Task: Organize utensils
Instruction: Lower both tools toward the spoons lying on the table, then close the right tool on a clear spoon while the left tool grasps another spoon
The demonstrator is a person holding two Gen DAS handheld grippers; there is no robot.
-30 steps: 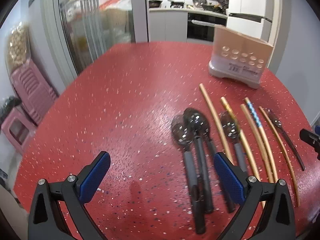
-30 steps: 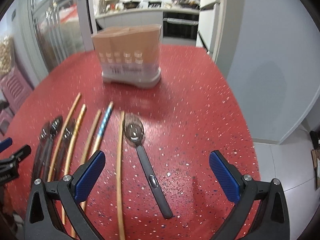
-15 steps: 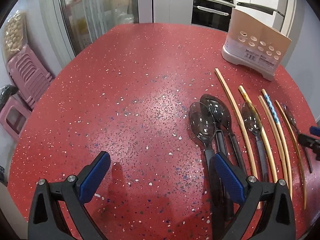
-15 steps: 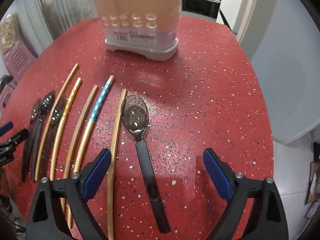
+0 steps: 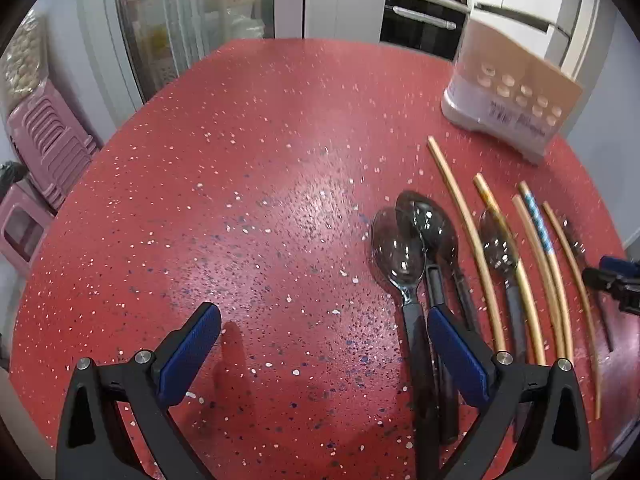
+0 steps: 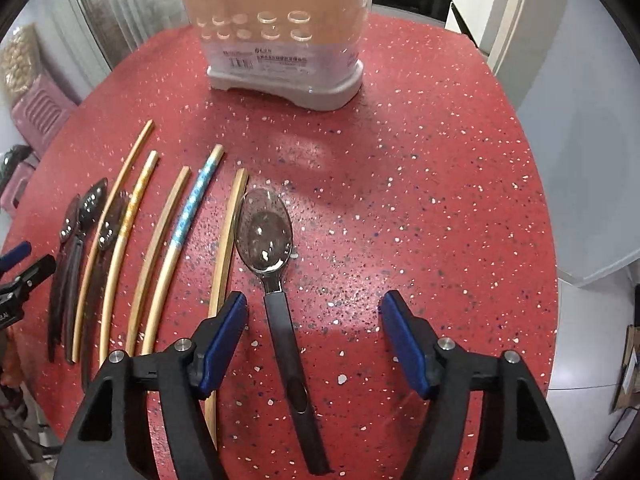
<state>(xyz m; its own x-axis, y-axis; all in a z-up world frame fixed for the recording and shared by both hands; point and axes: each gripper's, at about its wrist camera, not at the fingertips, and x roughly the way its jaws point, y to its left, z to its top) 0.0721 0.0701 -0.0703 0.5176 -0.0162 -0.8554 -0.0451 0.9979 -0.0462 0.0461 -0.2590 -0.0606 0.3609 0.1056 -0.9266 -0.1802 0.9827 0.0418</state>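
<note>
no text can be read; the utensil holder (image 6: 280, 40) bears a white label (image 6: 264, 60) with a barcode and print too blurred to make out.

Both wrist views look steeply down, close over red table (image 5: 260, 200). Left view covers left part, right view right part; shared: utensil holder (image 6: 280, 40), chopsticks (image 5: 472, 240).

the right gripper (image 6: 314, 332) points down at a red speckled table (image 6: 420, 184), its jaws closing with a dark spoon (image 6: 276, 280) lying between them, handle nearer the left finger and untouched. just outside the left finger lie five chopsticks (image 6: 180, 240) and more spoons (image 6: 80, 224). ahead of the fingertips stands a utensil holder (image 6: 280, 32).
</note>
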